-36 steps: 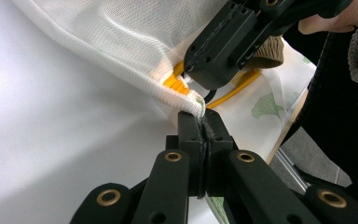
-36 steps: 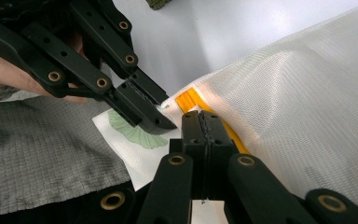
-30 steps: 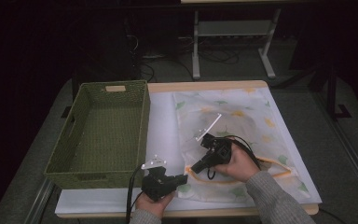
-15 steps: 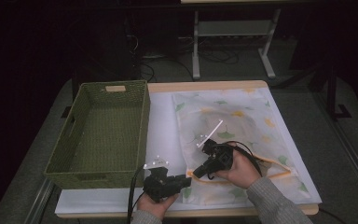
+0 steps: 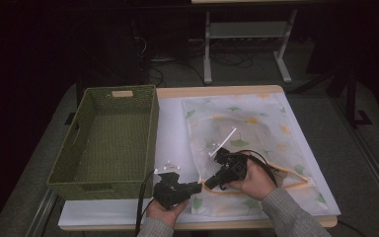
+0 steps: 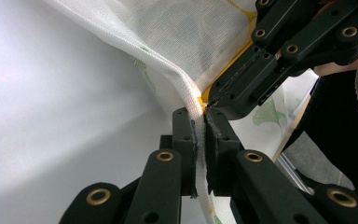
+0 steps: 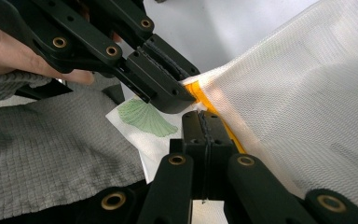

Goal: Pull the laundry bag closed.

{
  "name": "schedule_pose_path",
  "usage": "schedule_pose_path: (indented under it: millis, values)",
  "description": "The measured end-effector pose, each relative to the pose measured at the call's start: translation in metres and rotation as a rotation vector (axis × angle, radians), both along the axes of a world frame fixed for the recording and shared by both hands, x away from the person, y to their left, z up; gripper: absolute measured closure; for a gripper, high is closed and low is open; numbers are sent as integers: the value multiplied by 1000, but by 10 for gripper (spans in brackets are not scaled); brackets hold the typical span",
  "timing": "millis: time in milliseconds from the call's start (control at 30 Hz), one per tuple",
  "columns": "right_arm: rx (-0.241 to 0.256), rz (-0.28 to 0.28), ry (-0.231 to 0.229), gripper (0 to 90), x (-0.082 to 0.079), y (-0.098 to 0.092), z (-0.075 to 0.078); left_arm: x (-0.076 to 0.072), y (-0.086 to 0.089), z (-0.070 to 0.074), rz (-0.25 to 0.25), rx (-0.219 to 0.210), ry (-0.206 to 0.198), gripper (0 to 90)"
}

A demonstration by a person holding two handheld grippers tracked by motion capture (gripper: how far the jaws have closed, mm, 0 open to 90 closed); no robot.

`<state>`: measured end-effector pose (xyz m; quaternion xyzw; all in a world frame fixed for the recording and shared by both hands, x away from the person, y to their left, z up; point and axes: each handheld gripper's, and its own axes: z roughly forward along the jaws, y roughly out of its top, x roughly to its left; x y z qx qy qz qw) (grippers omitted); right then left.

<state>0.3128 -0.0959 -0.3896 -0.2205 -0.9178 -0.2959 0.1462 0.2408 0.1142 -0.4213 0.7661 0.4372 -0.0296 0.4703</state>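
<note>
We hold the mesh bag (image 5: 256, 128) at its yellow-trimmed corner near the counter's (image 5: 172, 123) front edge, left gripper (image 6: 200, 116) and right gripper (image 7: 204, 122) jaws both clamped on it. It looks light, limp and slippery, so we judge the stitched hem the surest hold.

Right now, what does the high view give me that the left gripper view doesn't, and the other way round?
The high view alone shows the green basket, apparently empty, to the left of the mesh bag, and the whole bag spread flat on the white table.

The left gripper view alone shows the grip up close: the left gripper has its jaws shut on the bag's white edge, right beside the yellow trim.

Both show the right gripper meeting the left at the bag's near-left corner, and the leaf print on the bag.
</note>
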Motion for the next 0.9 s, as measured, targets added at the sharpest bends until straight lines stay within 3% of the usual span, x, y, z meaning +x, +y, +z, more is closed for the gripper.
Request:
schedule_pose_path:
  millis: [200,500,900]
  values:
    - [5,-30,0,899,0,-3,0,-3,2,2,29,-1,-27,845]
    - [5,-51,-3,899,-4,-13,-2,-3,4,2,40,9,-32,845]
    - [22,-126,-21,898,-15,-51,11,-3,9,4,62,47,-51,844]
